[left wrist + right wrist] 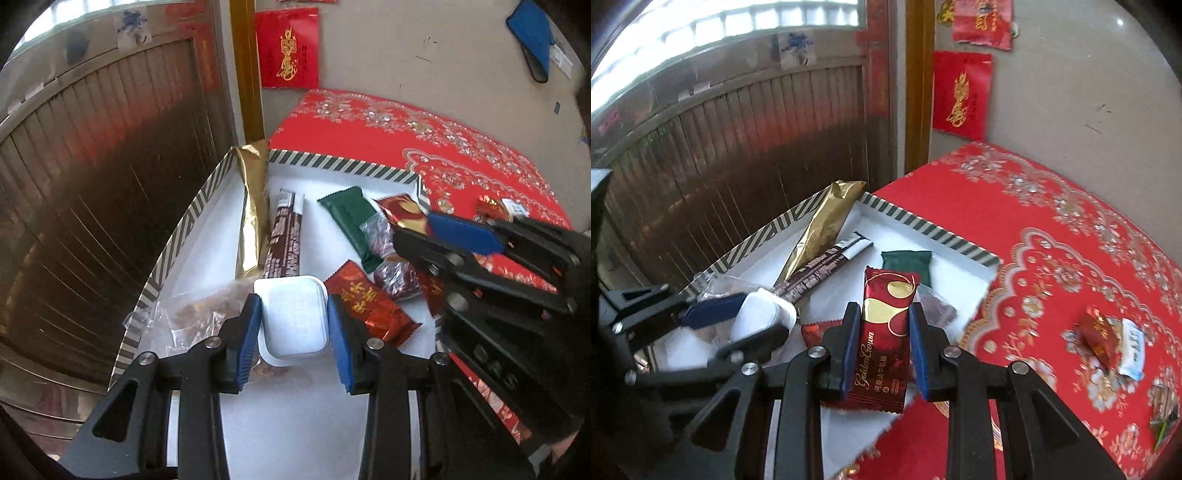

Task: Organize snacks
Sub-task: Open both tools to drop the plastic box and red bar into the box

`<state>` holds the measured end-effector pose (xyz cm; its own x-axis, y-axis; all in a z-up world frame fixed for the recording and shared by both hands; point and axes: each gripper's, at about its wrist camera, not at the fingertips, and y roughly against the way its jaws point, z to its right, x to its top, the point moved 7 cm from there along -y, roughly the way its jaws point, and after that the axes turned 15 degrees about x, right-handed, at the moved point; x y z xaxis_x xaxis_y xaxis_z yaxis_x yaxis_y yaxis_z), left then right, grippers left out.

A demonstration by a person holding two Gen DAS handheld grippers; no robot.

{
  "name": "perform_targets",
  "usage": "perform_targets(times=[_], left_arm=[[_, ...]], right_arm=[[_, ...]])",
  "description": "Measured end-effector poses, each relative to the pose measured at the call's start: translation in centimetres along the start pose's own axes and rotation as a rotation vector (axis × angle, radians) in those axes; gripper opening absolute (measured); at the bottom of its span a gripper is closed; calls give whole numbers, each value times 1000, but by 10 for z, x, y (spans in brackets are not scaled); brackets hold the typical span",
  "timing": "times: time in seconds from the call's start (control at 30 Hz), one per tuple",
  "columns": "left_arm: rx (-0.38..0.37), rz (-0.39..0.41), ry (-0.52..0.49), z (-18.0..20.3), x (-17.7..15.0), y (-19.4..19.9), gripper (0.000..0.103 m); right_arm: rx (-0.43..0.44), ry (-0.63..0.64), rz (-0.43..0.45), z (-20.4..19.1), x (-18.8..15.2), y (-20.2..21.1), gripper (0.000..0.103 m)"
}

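My left gripper [293, 321] is shut on a small white plastic cup [294, 320] with a foil lid, held over the near part of the white box [207, 236]. The right wrist view shows that cup [759, 317] from the side between the left gripper's blue pads. My right gripper [884, 332] is shut on a dark red Golden Crown wrapper [884, 332], upright above the box's right side. In the left wrist view the right gripper [443, 229] reaches in from the right, its red wrapper [402, 212] partly hidden.
Inside the box with its striped rim [332, 162] lie a gold packet [255, 210], a brown bar [284, 240], a green packet [349, 221], a red sachet [369, 306], clear bags of dark snacks [397, 278] and a clear bag [184, 317]. On the red cloth [1071, 266] lie a red candy [1099, 338] and a white-blue packet [1132, 349].
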<state>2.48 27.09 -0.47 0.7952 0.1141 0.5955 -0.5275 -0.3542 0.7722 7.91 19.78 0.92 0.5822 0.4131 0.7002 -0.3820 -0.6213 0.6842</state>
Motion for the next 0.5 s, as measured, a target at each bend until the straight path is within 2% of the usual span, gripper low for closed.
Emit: perform_targets(times=[0.27,0.5], left_arm=[[0,-13,-15,2,-4,-9,39],[14,-16,-14,2,-9,-13,39]], right_arm=[[27,-15,-43,-3,0,-27,26],[30,-7,-47,-9,-2,-30,26]])
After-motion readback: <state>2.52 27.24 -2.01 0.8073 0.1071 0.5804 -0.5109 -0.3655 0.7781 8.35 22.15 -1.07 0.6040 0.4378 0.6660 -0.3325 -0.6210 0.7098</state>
